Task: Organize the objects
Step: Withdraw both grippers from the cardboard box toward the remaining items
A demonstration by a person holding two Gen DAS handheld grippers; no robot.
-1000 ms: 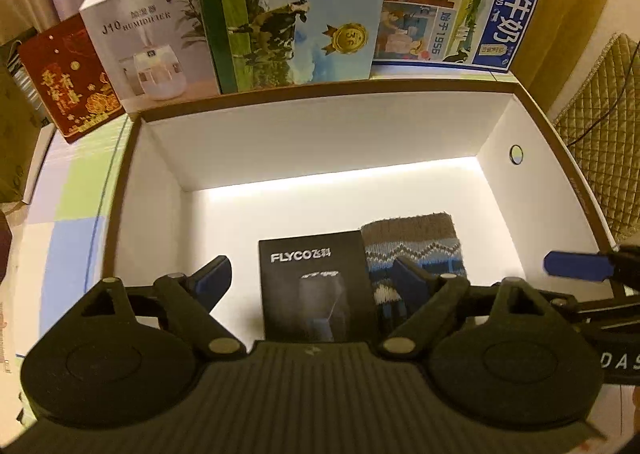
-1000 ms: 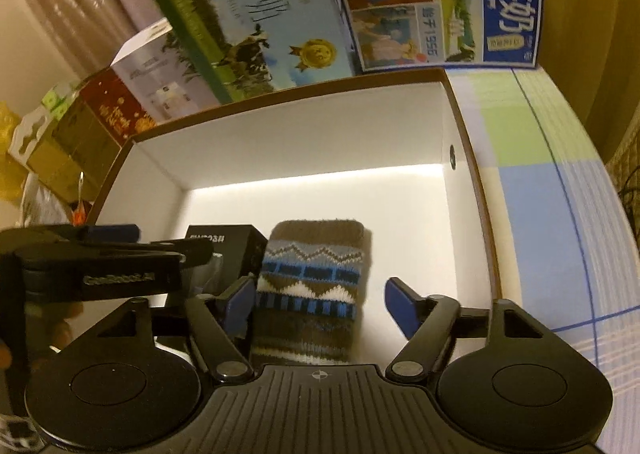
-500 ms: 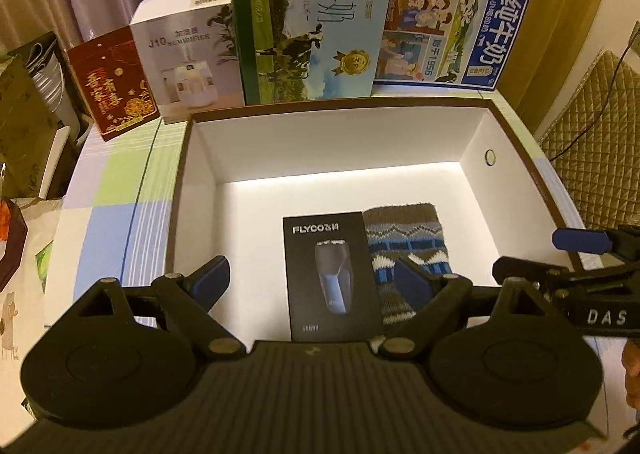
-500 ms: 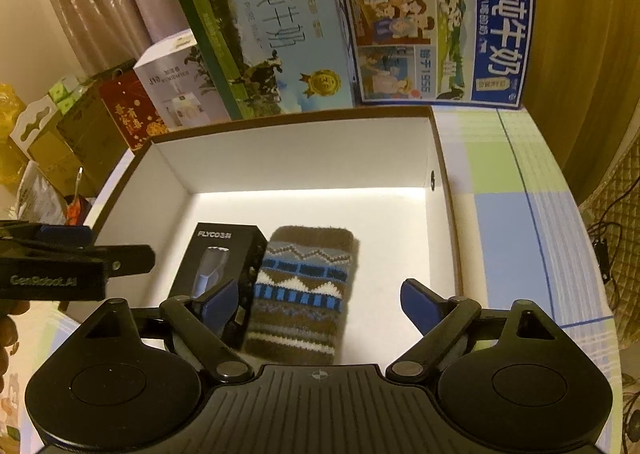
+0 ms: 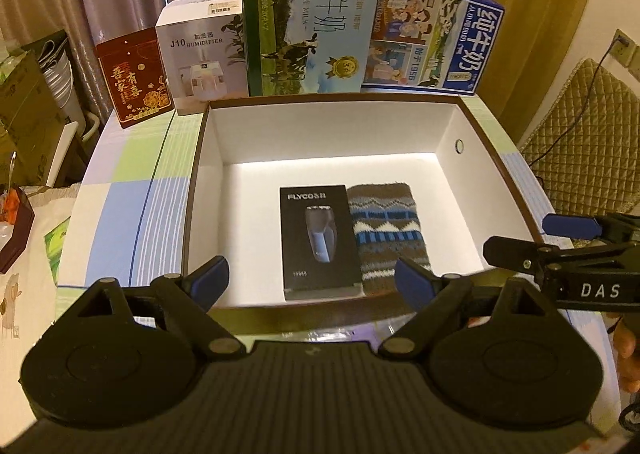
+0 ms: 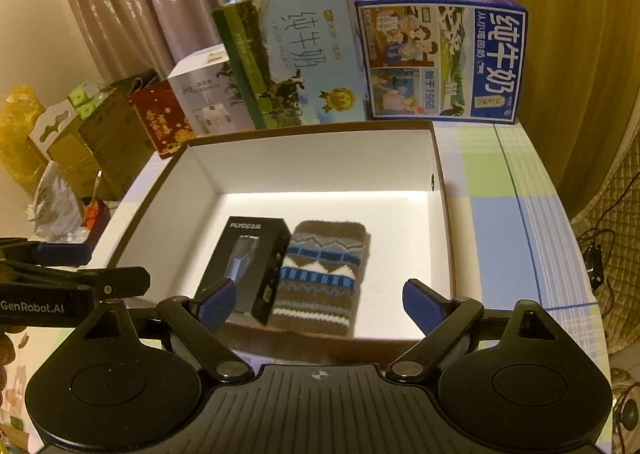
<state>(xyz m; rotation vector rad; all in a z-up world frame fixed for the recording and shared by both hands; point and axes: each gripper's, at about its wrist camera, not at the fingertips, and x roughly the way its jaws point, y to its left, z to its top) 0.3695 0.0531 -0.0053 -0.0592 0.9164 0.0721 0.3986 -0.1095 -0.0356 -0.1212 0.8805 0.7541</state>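
An open white box with a brown rim point(image 5: 496, 150) point(image 6: 440, 190) sits on the checked tablecloth. Inside it lie a black FLYCO shaver box point(image 5: 318, 242) point(image 6: 250, 262) and, touching its right side, a brown and blue knitted pouch point(image 5: 386, 234) point(image 6: 320, 274). My left gripper point(image 5: 312, 278) hovers open above the box's near wall, nothing between its fingers. My right gripper point(image 6: 320, 296) is also open and empty over the near wall. Each gripper shows at the edge of the other's view.
Behind the box stand a red carton point(image 5: 134, 82), a white humidifier box point(image 5: 200, 54), a green milk carton point(image 5: 312, 22) and a blue milk carton point(image 5: 432, 38). Curtains hang behind. A quilted chair point(image 5: 588, 142) is at the right, clutter at the left.
Both grippers have drawn back and up out of the box, still open. The shaver box and pouch stay where they lay.
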